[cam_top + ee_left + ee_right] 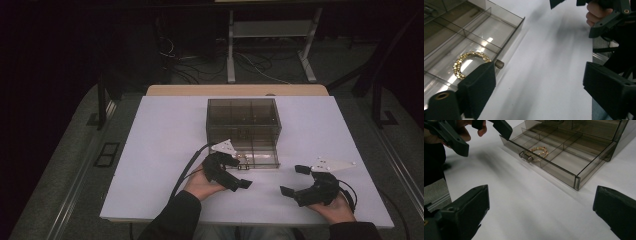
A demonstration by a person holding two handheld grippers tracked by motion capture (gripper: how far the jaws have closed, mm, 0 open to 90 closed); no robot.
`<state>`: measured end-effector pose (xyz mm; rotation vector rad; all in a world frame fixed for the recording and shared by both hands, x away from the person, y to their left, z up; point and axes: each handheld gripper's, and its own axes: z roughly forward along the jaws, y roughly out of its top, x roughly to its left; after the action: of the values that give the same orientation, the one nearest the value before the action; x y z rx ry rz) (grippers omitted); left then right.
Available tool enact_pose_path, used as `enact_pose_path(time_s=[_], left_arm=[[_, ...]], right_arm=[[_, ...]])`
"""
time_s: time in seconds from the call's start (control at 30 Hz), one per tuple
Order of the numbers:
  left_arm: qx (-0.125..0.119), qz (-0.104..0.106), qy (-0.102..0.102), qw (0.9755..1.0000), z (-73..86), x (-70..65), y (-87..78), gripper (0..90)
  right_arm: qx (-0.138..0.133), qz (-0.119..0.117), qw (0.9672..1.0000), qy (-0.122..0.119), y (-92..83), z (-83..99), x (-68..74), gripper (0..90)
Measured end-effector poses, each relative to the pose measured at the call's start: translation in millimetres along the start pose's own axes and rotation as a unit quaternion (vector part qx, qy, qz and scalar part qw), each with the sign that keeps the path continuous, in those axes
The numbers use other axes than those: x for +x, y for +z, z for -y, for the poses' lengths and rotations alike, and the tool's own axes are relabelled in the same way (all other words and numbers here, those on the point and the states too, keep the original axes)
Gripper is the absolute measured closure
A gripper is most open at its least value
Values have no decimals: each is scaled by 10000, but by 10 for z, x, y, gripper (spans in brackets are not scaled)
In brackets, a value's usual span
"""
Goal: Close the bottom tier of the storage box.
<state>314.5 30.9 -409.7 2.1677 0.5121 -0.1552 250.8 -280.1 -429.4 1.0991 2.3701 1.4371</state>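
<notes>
Both my grippers wide apart and empty at the open drawer with the gold bracelet inside.

My left gripper [239, 173] hovers just at the near left corner of the pulled-out drawer [564, 173] of the smoky transparent plastic organiser box [243, 117], its jaws spread with nothing between them, one jaw beside the drawer's small cylindrical knob [499, 64]. The gold beaded ring-shaped bracelet [468, 63] lies flat in the drawer's front compartment, right behind that knob. My right gripper [295, 180] rests well to the right on the white table top [165, 145], near the front edge, jaws also spread and holding nothing, pointing left towards the drawer.
</notes>
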Motion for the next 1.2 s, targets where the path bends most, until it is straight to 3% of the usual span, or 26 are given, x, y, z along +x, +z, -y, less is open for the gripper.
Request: enact_pose_path(time_s=[0.17,0.43,0.83,1.2], left_arm=[[100,77,117,9999,10,-6,33,174],[197,7,343,9992,22,-17,101,304],[267,-107,311,9991,37,71,187,648],[376,-225,380,9983,52,118,277,776]], right_arm=[[-8,2,10000,0,-2,0,-1,1],[-9,3,10000,4,-3,0,-4,1],[-20,9,10000,-4,-5,0,-4,1],[-18,4,10000,-10,-5,0,-3,1]])
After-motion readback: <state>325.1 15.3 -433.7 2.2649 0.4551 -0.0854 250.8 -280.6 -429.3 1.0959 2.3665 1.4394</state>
